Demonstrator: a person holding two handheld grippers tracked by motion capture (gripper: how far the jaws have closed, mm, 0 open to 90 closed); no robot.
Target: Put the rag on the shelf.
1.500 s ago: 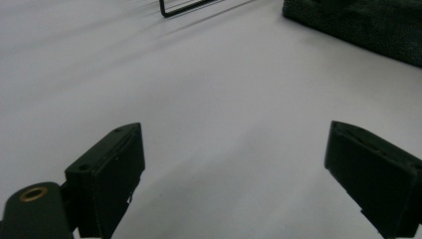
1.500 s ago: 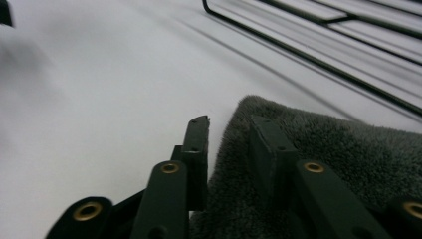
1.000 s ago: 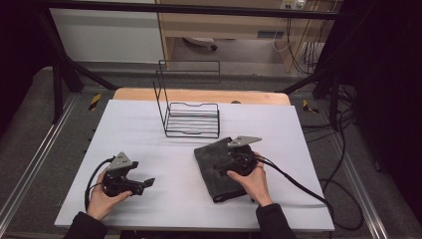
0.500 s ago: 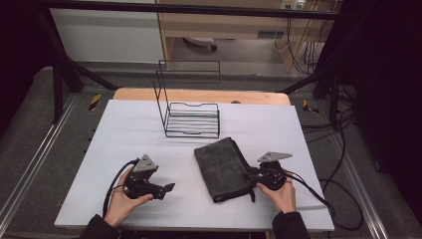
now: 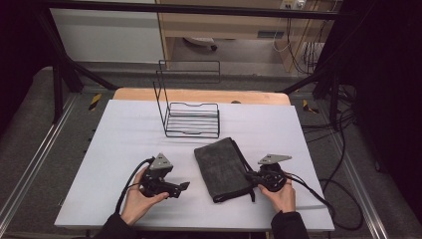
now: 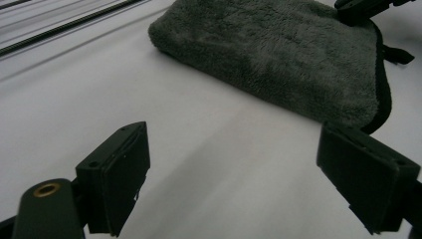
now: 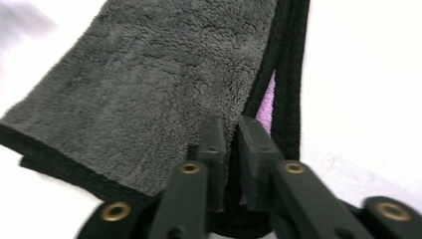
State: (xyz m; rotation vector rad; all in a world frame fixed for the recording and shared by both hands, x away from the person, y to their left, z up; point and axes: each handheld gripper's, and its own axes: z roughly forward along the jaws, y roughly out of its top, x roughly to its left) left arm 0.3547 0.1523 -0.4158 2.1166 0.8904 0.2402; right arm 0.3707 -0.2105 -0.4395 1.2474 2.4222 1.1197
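A: Item one, the cloth?

B: One dark grey towel (image 5: 222, 168), folded, fleecy, with black trim along its edges. It lay flat on the white tabletop (image 5: 119, 134), near the front edge and a little right of centre, just in front of a black wire rack (image 5: 191, 118) but apart from it.

A: Item two, the right tongs?

B: Right tongs (image 5: 255, 177), held in the person's right hand (image 5: 281, 194), at the towel's right side near its front corner. The jaws had just been closing and stood nearly together, pinching the towel's trimmed edge between them; the right gripper view (image 7: 230, 144) showed the fleece and black hem caught in the narrow gap, with a sliver of pale purple showing beside the hem.

A: Item three, the left tongs?

B: Left tongs (image 5: 183, 186), held in the person's left hand (image 5: 137, 199), low over the tabletop to the left of the towel and well short of it. The jaws stood wide apart, having just closed a trifle, with nothing between them but bare tabletop; the left gripper view (image 6: 249, 174) showed the towel lying ahead of them.

A: Other fittings?

B: A black cable (image 5: 318, 191) trailing from the right tongs off the right edge of the tabletop.
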